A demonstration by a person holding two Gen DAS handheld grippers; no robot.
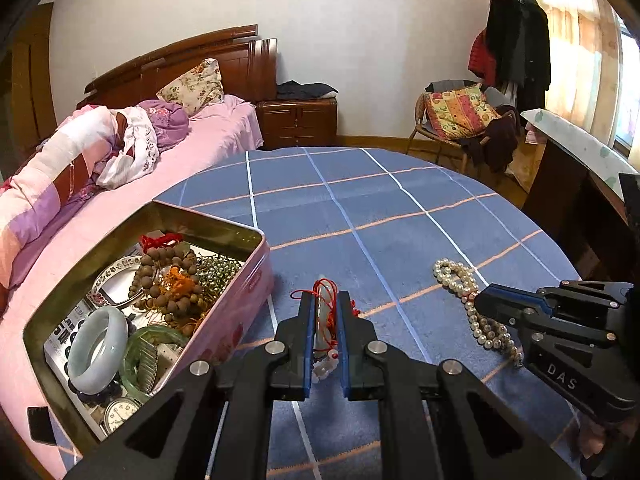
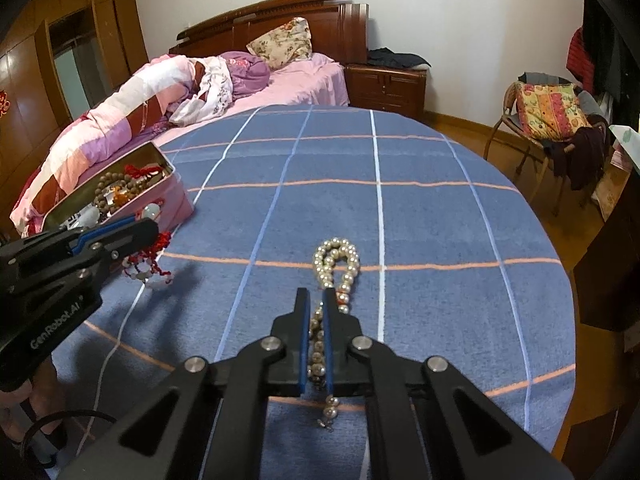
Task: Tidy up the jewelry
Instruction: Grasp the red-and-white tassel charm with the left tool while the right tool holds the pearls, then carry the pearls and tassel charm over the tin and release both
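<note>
- Left gripper (image 1: 324, 312): fingers pinching a red-corded pendant (image 1: 325, 320), raised beside the open tin (image 1: 224, 236).
- Right gripper (image 2: 316, 308): fingers pinching a pearl necklace (image 2: 338, 260) lying on the blue checked surface (image 2: 440, 220).

We see a round table (image 2: 420, 216) under a blue checked cloth. Behind its far left edge stands a bed (image 1: 208, 132) with pink sheets, a rolled quilt (image 1: 60, 168) and a floral pillow (image 1: 194, 86) against the wooden headboard. A nightstand (image 1: 297, 120) sits beside the bed. Past the table's far right edge, a chair (image 1: 460, 120) holds a patterned cushion, with coats (image 1: 516, 40) hanging behind.
</note>
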